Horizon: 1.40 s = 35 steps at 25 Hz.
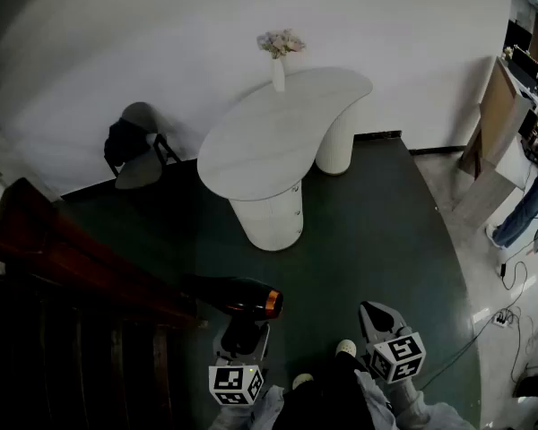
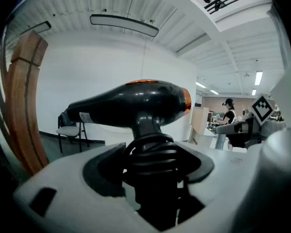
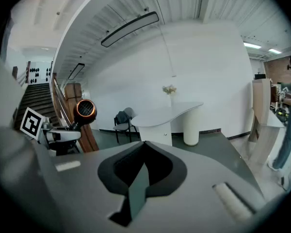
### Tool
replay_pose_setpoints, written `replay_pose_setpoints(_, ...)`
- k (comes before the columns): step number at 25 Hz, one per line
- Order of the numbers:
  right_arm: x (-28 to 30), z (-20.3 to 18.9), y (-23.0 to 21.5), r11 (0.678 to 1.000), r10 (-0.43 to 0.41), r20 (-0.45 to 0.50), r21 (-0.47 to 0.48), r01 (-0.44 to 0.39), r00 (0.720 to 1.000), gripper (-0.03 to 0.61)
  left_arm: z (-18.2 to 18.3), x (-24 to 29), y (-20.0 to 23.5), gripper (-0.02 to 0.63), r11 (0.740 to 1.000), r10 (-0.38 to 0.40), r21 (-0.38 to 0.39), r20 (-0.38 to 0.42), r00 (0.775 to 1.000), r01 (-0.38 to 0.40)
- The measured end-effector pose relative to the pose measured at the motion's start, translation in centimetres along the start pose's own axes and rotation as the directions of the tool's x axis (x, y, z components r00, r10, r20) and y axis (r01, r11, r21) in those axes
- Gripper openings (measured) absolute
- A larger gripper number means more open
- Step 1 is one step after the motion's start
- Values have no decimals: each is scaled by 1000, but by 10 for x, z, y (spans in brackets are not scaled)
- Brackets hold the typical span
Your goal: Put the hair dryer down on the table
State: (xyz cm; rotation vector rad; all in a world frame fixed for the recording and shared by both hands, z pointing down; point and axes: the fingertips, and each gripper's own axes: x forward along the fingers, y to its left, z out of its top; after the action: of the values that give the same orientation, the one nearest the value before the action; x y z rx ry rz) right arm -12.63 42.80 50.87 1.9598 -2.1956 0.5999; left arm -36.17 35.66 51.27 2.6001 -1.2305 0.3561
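Observation:
A black hair dryer with an orange ring at its nozzle is held up in the air by its handle, with my left gripper shut on it. In the left gripper view the hair dryer lies crosswise above the jaws, nozzle to the right, and its cord is coiled round the handle between them. My right gripper hangs beside it on the right, shut and holding nothing; its jaws meet at the tip in the right gripper view. The white curved table stands well ahead of both.
A white vase of flowers stands on the table's far edge. A chair with a dark bag is left of the table. A wooden stair rail runs close on my left. A person stands at desks far right; cables lie on the floor.

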Motion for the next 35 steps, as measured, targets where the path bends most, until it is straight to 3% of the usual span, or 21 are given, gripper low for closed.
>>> replay_pose_setpoints(8,-32,-18,52,1000,-14,41,1,14,999,11,-5,-46,-3,301,996,-34,78,10,999,33)
replay_pose_setpoints(13,-48,-17,36,997,-82,83,13,81,993,11,-7,-44,-9,301,996,-37,82,15,999,36)
replay_pose_setpoints(16,-45,-13,26,997,-74,101,16,73,992,11,-7,-34,-12,301,996,-29,80,6,1000,28)
replay_pose_setpoints(23,8,16,-25,999,-42,118,-1,42,992,11,10,33,-14,301,997,3,79,-2,1000,-3)
replay_pose_setpoints(35,95,96,-121,997,38,194,-73,-25,980,11,61,171,-31,301,998,20,54,46,999,-22)
